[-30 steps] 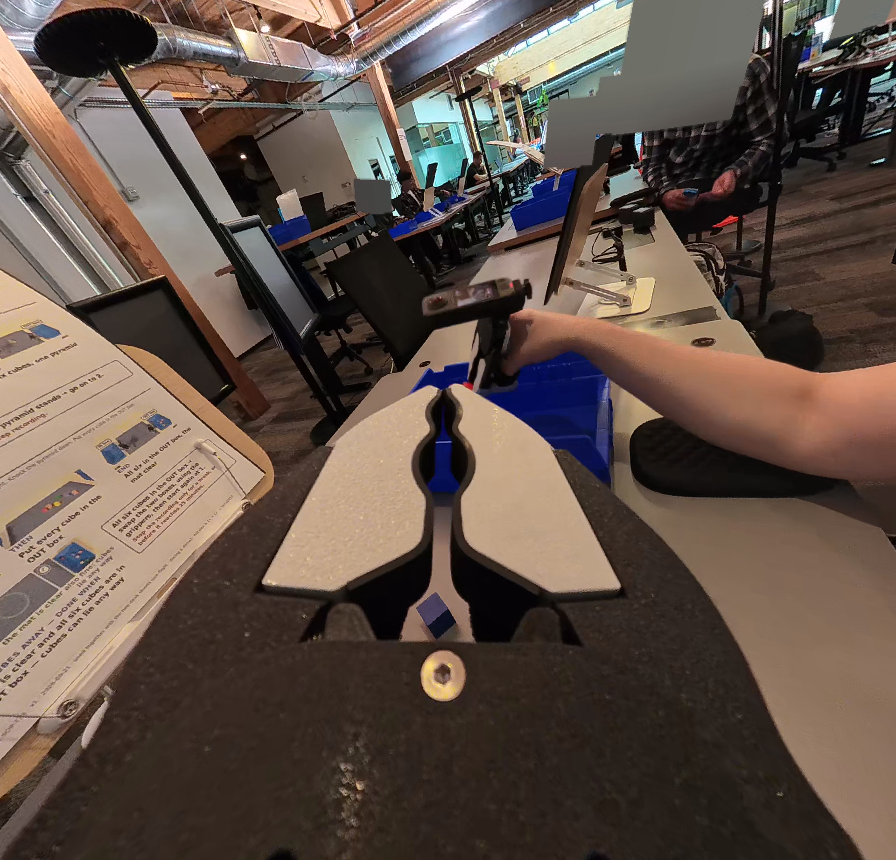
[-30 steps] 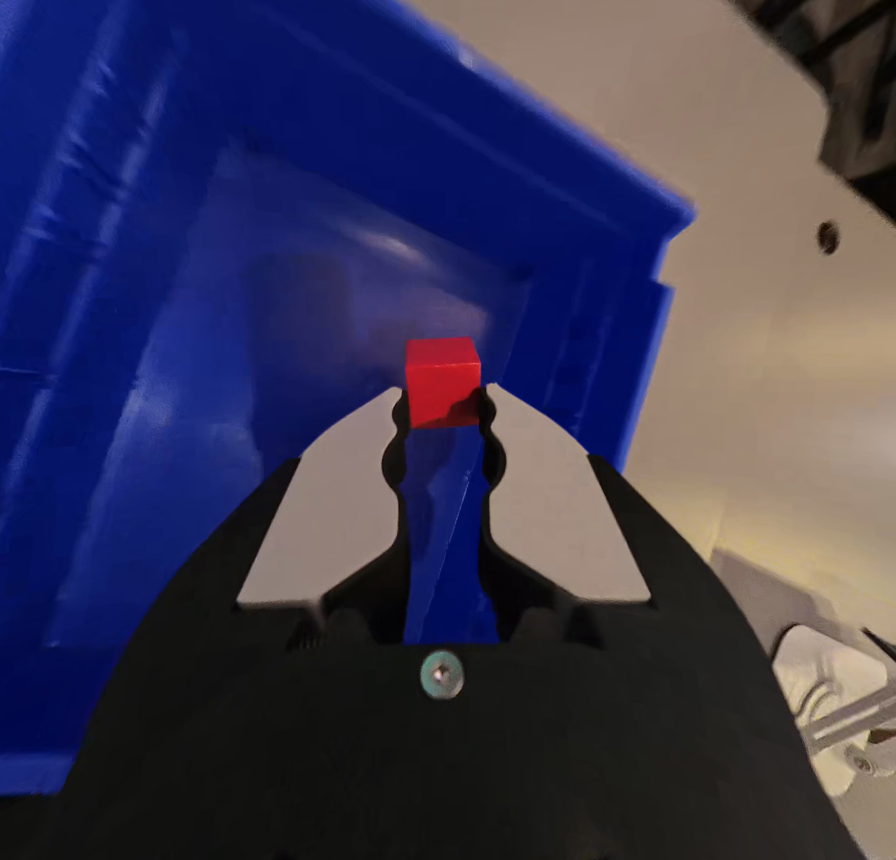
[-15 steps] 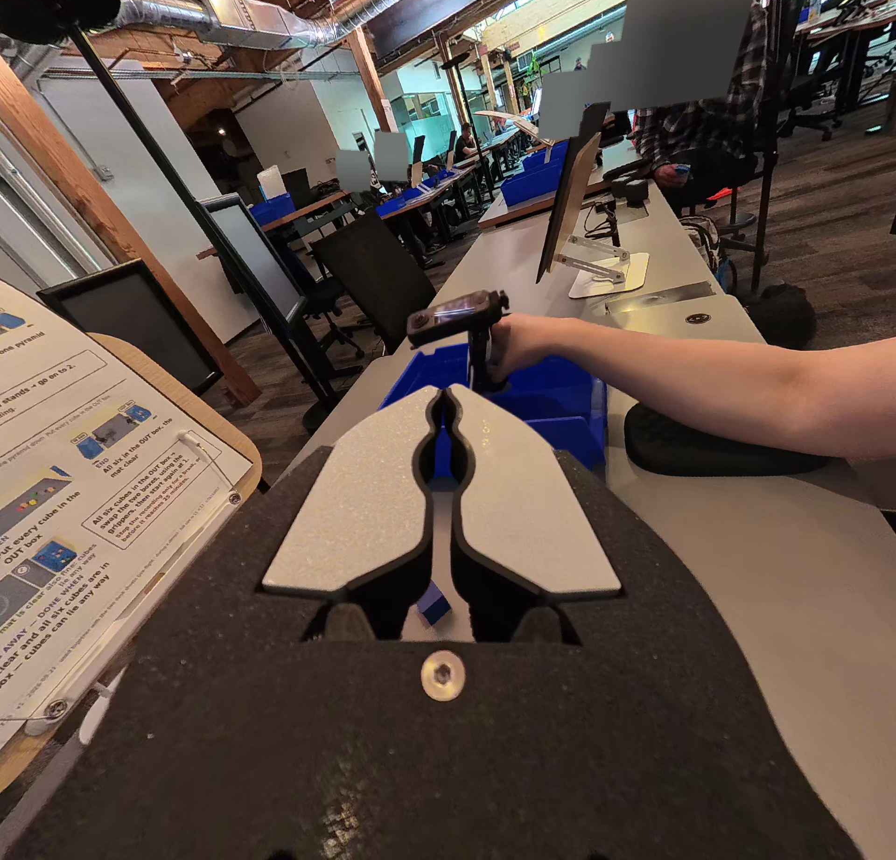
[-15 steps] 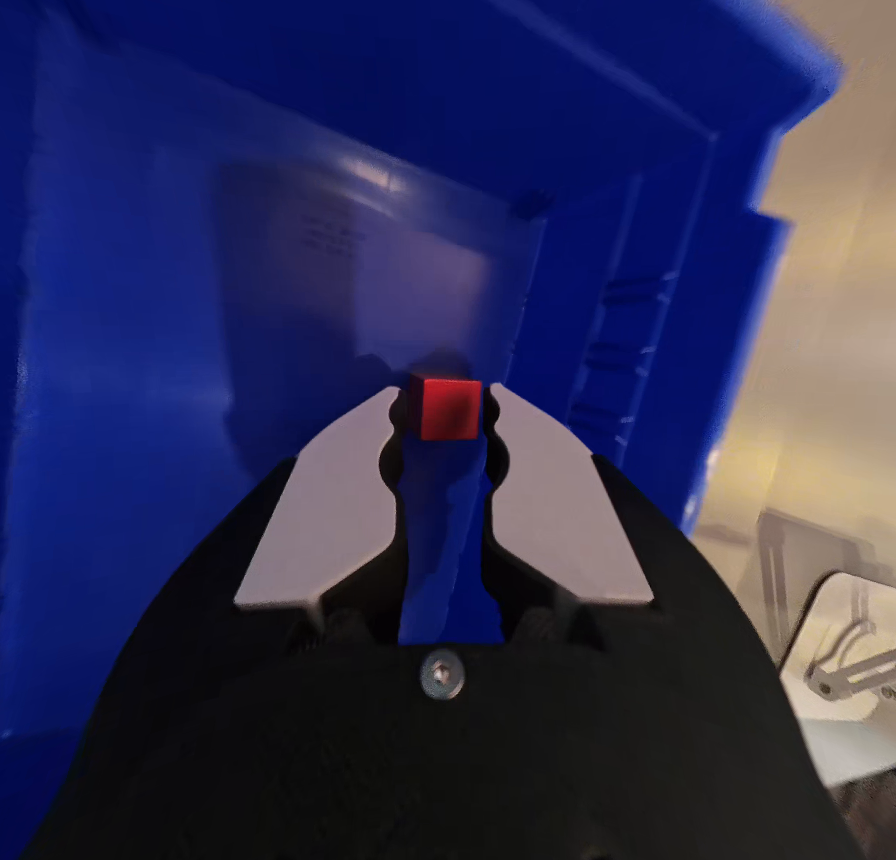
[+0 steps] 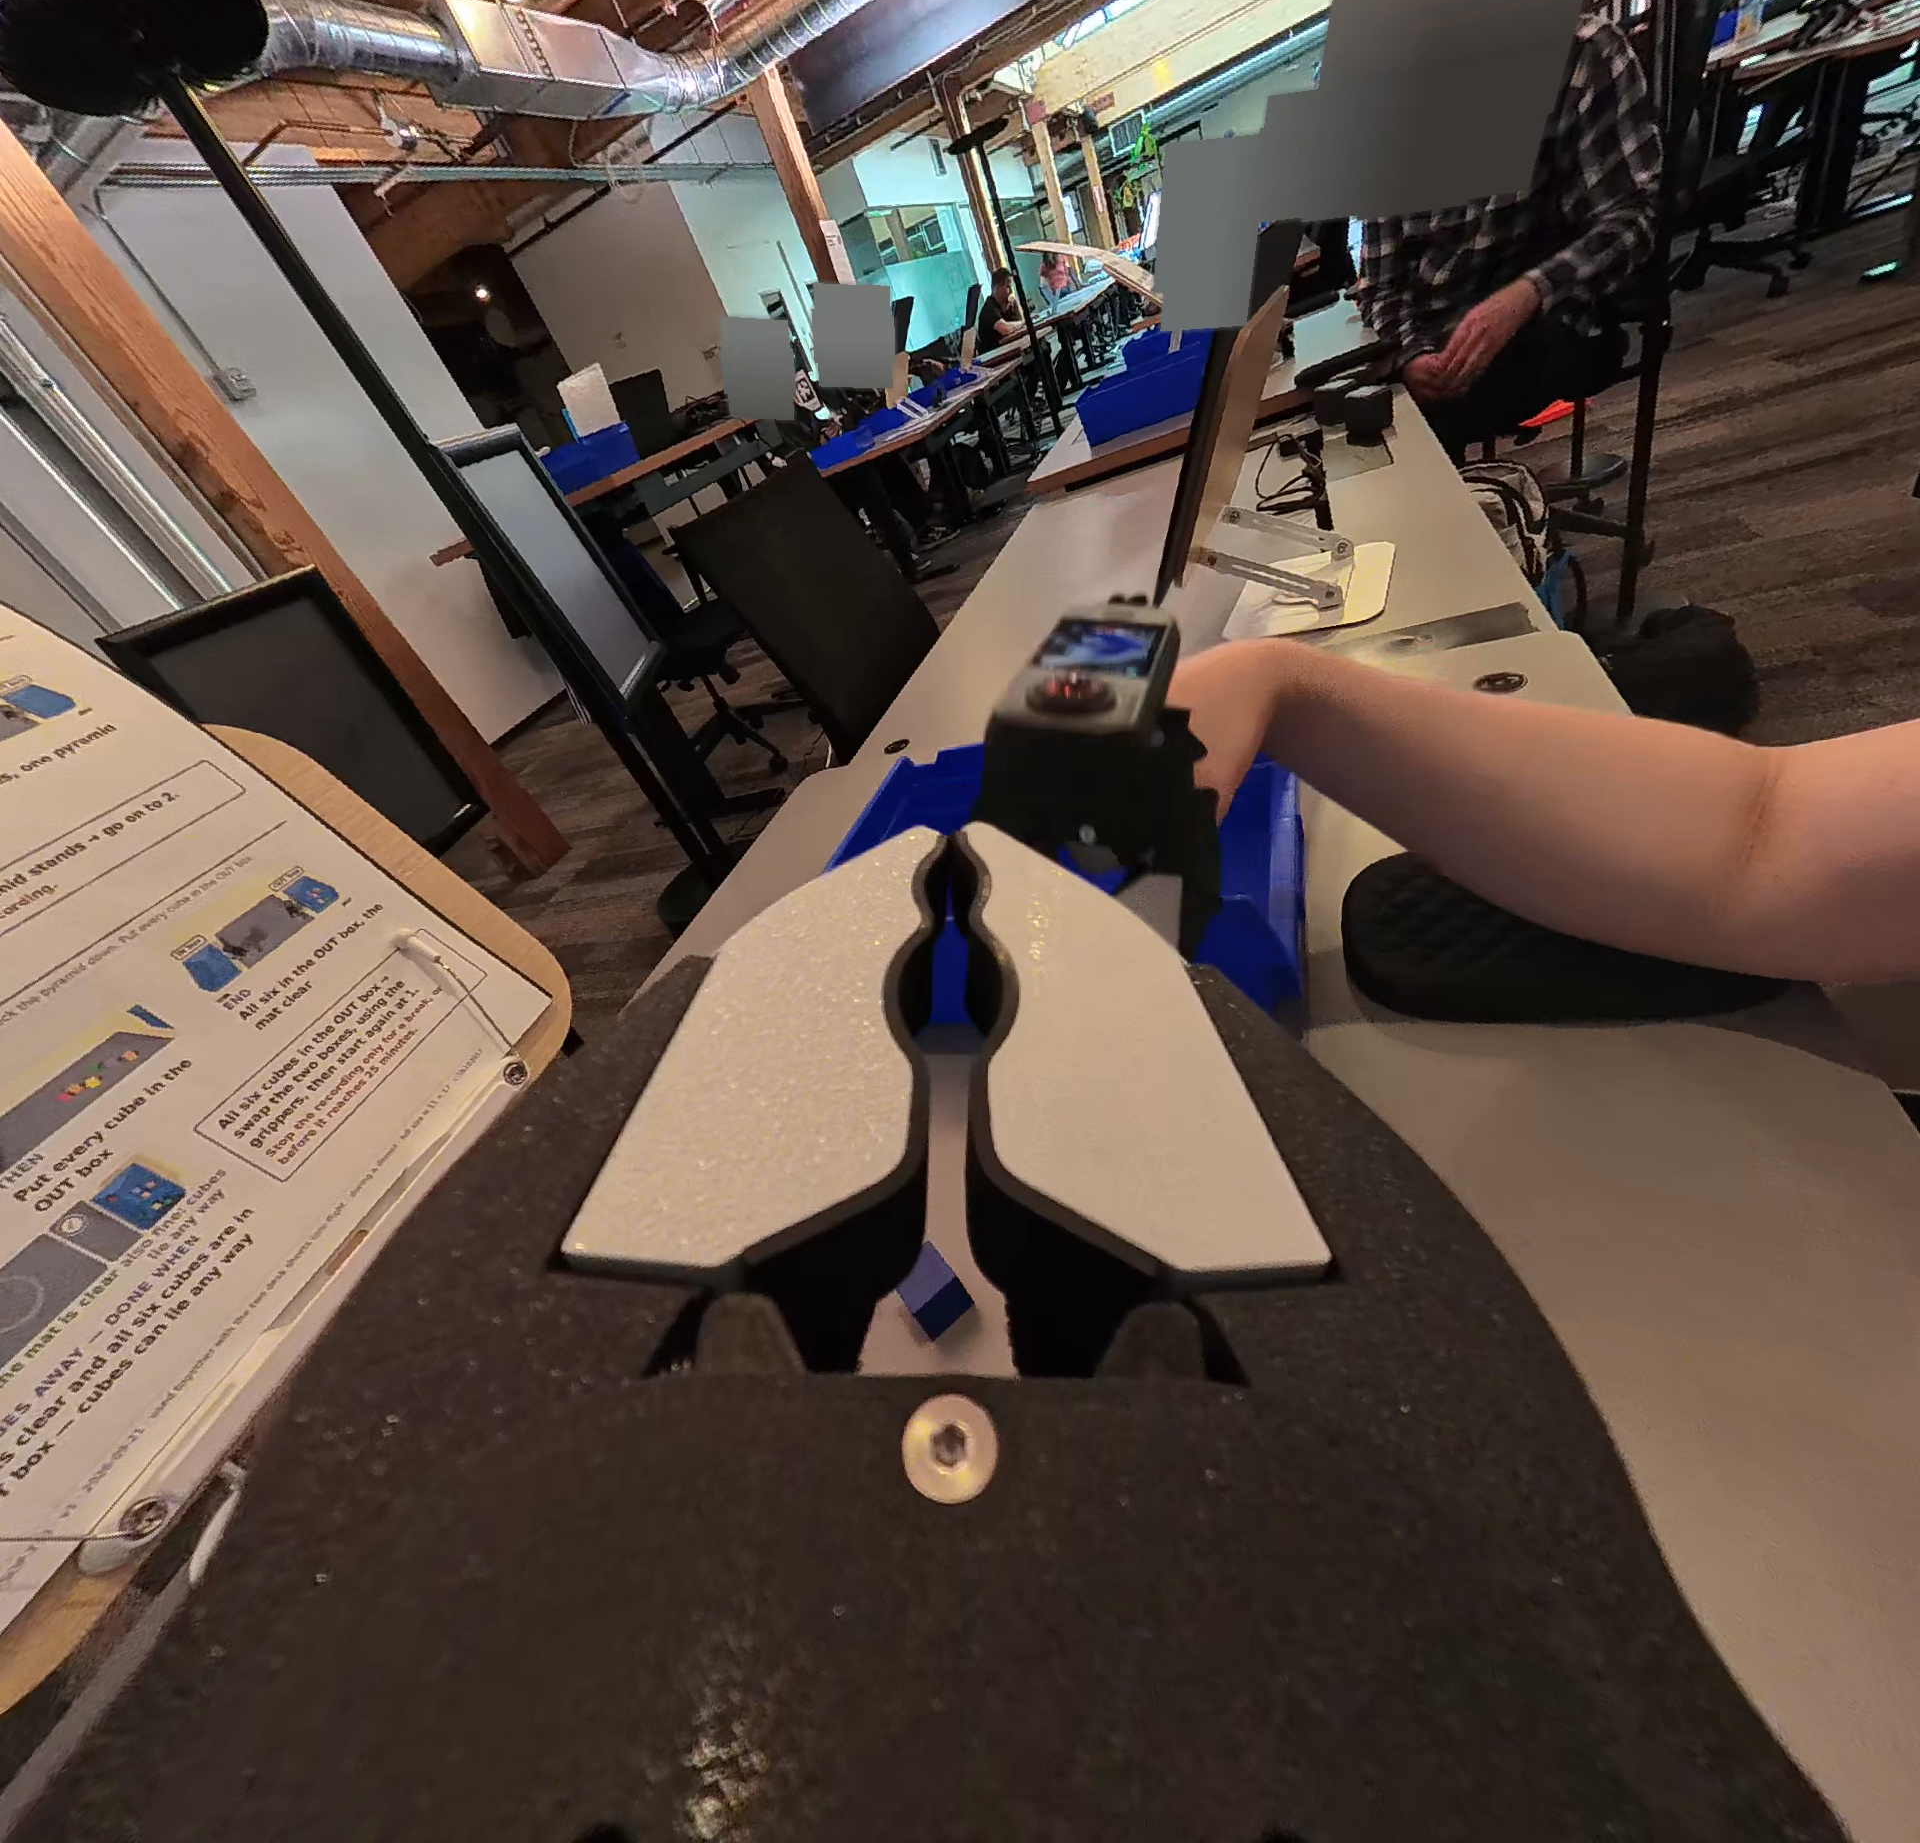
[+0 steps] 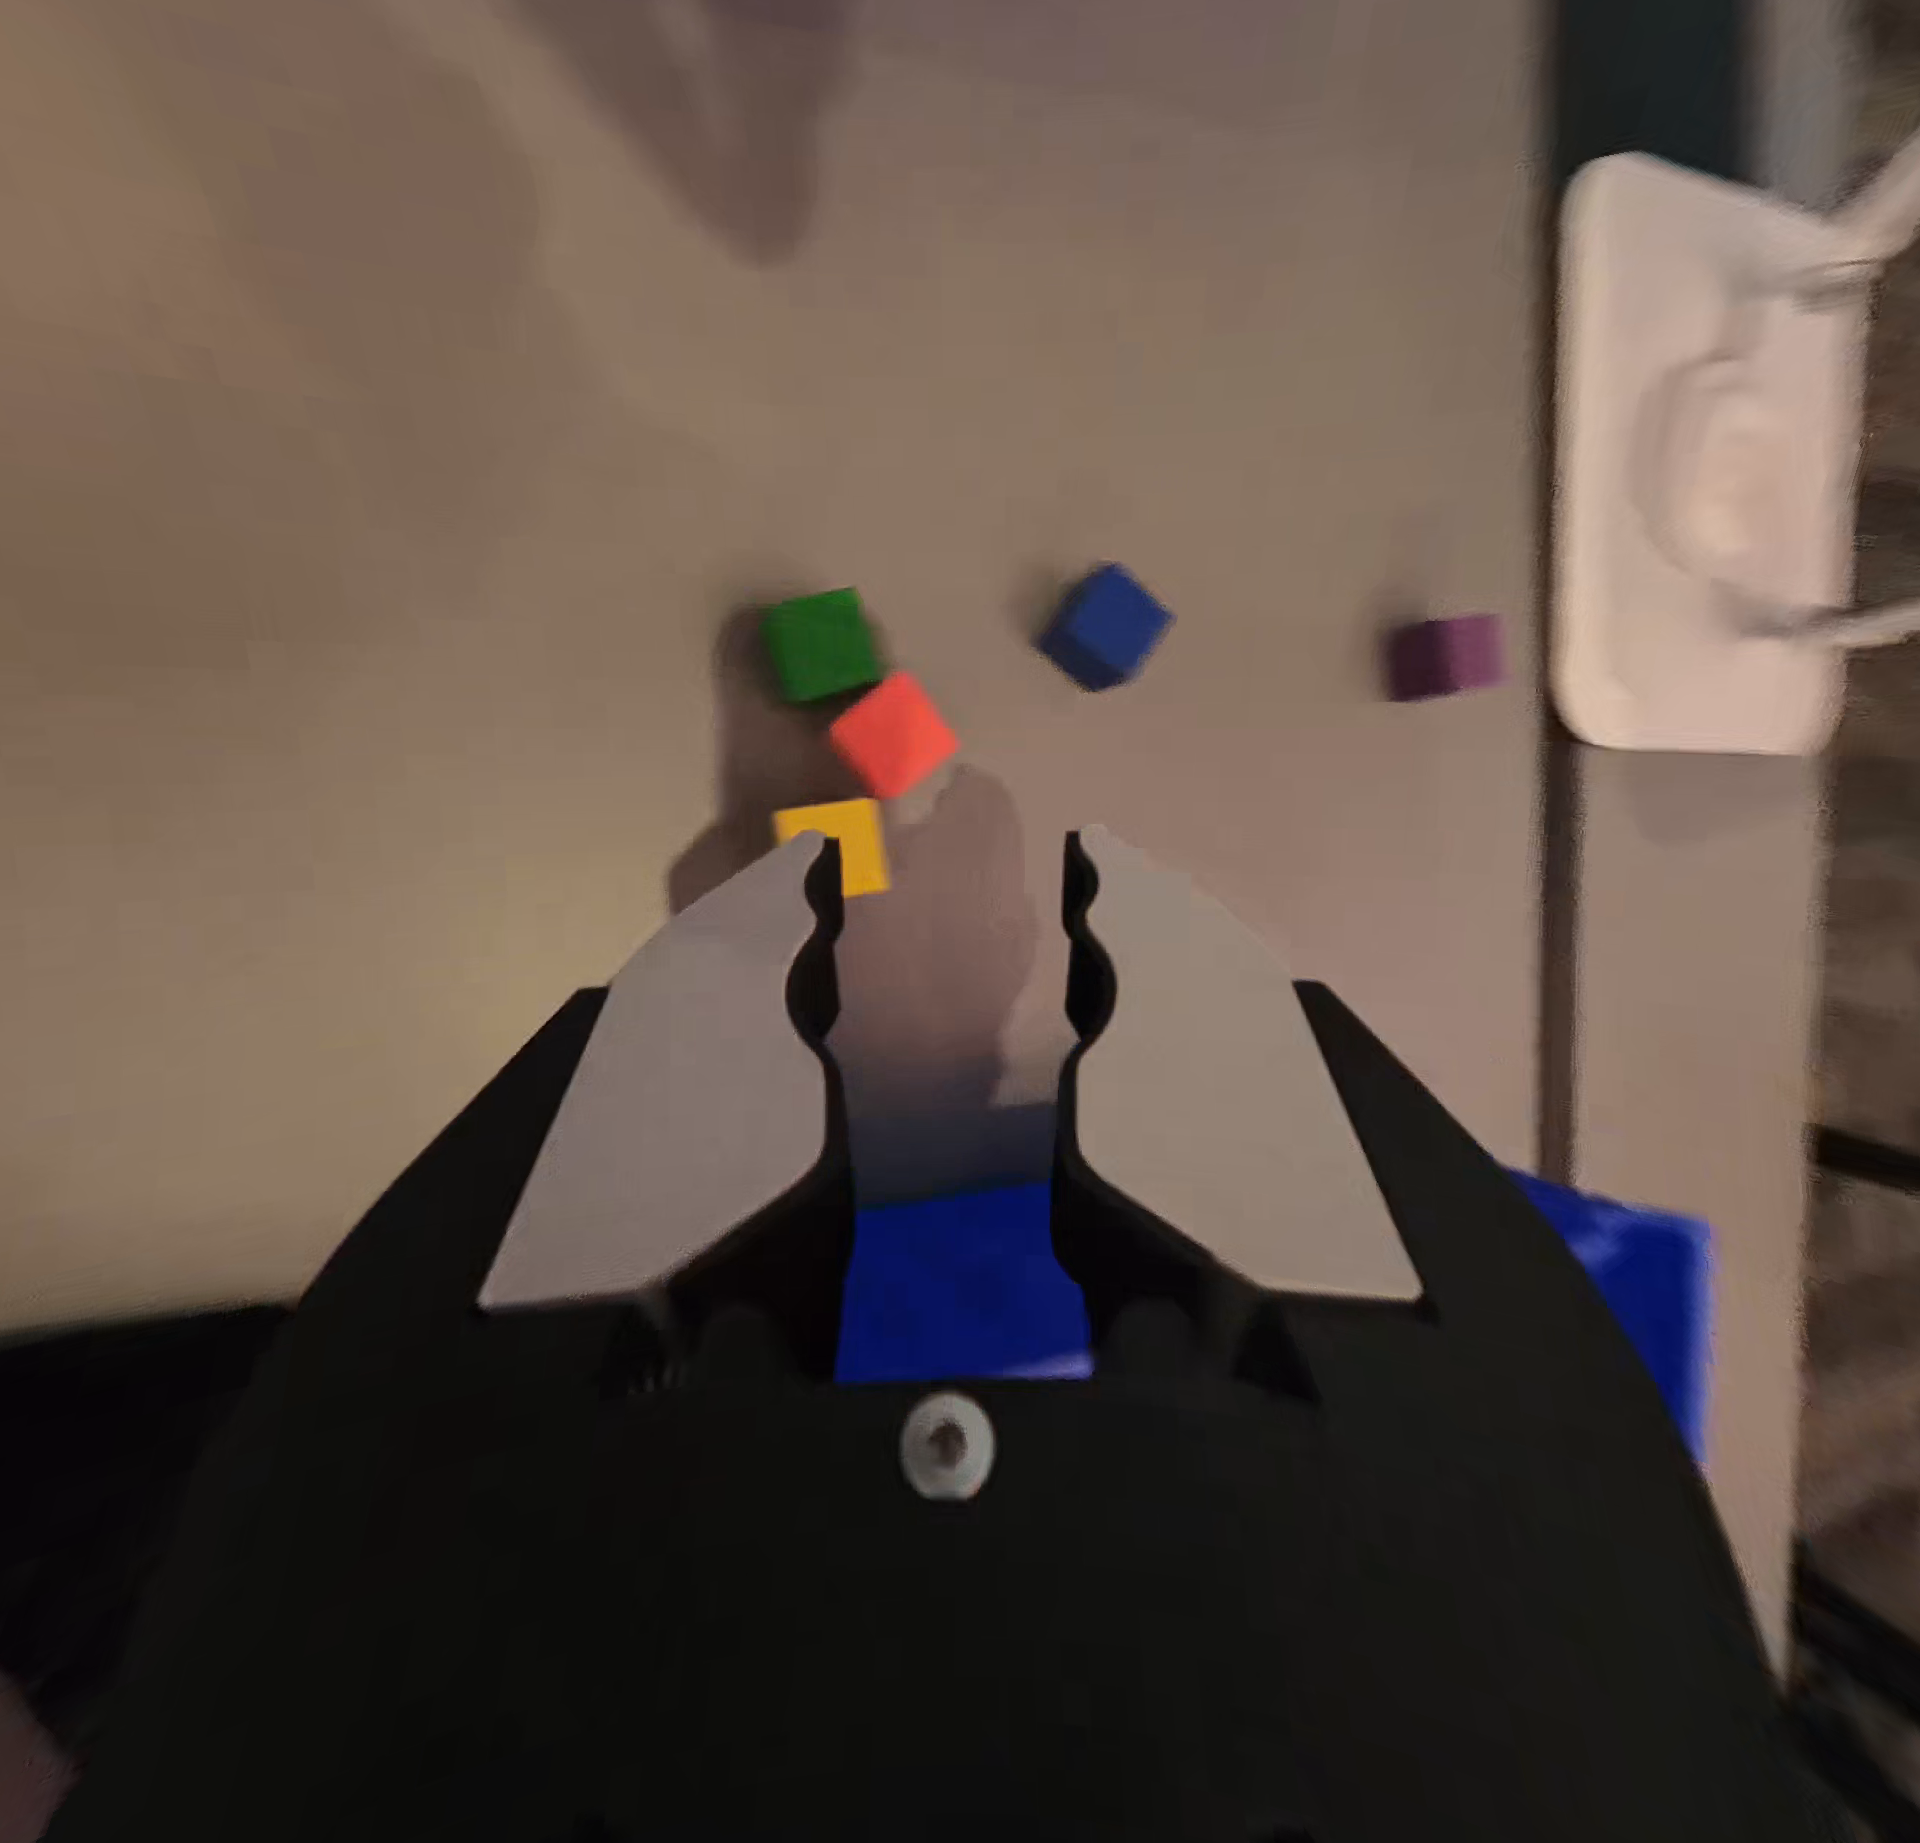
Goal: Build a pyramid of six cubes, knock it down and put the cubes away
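Observation:
My right gripper (image 6: 951, 848) is open and empty, above the grey table (image 6: 416, 546). Beyond its tips lie a yellow cube (image 6: 842, 843), an orange-red cube (image 6: 894, 733), a green cube (image 6: 821, 645), a blue cube (image 6: 1104, 626) and a purple cube (image 6: 1446, 655), all loose on the table. The blue bin (image 6: 961, 1274) is under the gripper's base. My left gripper (image 5: 954, 848) is shut and empty, held low over the table. A blue cube (image 5: 935, 1305) shows on the table through the gap at its finger bases. The right gripper's body (image 5: 1101, 754) hangs over the blue bin (image 5: 1262, 889).
A white stand base (image 6: 1704, 463) sits at the table's right edge near the purple cube. In the left wrist view an instruction board (image 5: 208, 1066) stands at the left and a black pad (image 5: 1507, 941) lies under the person's forearm (image 5: 1558, 827). Tip to tip, the grippers are about 20 cm apart. The left gripper is farther from the orange-red cube (image 6: 894, 733), some 30 cm, than the right, some 8 cm.
My right gripper let go of the red cube inside the blue bin, opened, and swung out to face the loose cubes on the table. My left gripper stayed shut and barely moved.

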`<state>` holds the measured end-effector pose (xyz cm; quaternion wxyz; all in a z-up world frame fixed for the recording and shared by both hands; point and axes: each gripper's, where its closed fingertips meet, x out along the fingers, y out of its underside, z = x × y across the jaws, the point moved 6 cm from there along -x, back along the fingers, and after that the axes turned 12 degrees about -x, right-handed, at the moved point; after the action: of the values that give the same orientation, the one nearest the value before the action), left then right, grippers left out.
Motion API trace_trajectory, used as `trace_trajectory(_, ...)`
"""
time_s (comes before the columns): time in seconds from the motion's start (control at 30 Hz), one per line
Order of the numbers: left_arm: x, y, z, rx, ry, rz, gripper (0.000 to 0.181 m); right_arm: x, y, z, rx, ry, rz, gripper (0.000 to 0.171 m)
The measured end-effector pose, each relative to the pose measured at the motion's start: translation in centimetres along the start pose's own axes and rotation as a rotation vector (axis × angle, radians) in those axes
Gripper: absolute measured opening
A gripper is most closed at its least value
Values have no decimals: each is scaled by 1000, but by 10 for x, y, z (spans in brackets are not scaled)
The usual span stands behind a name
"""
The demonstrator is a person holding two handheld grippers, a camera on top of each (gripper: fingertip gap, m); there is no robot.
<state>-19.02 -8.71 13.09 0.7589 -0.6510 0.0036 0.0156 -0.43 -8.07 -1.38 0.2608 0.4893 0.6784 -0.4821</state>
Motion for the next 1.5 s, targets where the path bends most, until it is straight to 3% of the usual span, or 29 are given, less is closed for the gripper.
trace_trajectory(0.1,-4,-3,1,-1,-6,-14,0,29,2,16,3,-168,101,41)
trace_trajectory(0.23,-6,-4,4,-5,-10,-20,0,55,13,26,-13,-257,257,42)
trace_trajectory(0.37,-5,-2,4,-4,-6,-9,0,64,19,24,-32,-248,366,39)
trace_trajectory(0.87,0,4,7,-5,-10,21,0,79,16,29,-92,-262,436,30)
trace_trajectory(1.03,-2,7,17,21,-84,58,0,48,3,12,-103,-106,359,29)
trace_trajectory(1.23,-19,22,61,35,-444,220,0,-53,4,-29,67,355,165,29)
trace_trajectory(1.37,-37,36,93,170,-766,402,0,-94,66,-41,397,493,227,29)
trace_trajectory(1.5,-40,52,106,201,-853,531,0,-75,150,-32,721,366,429,30)
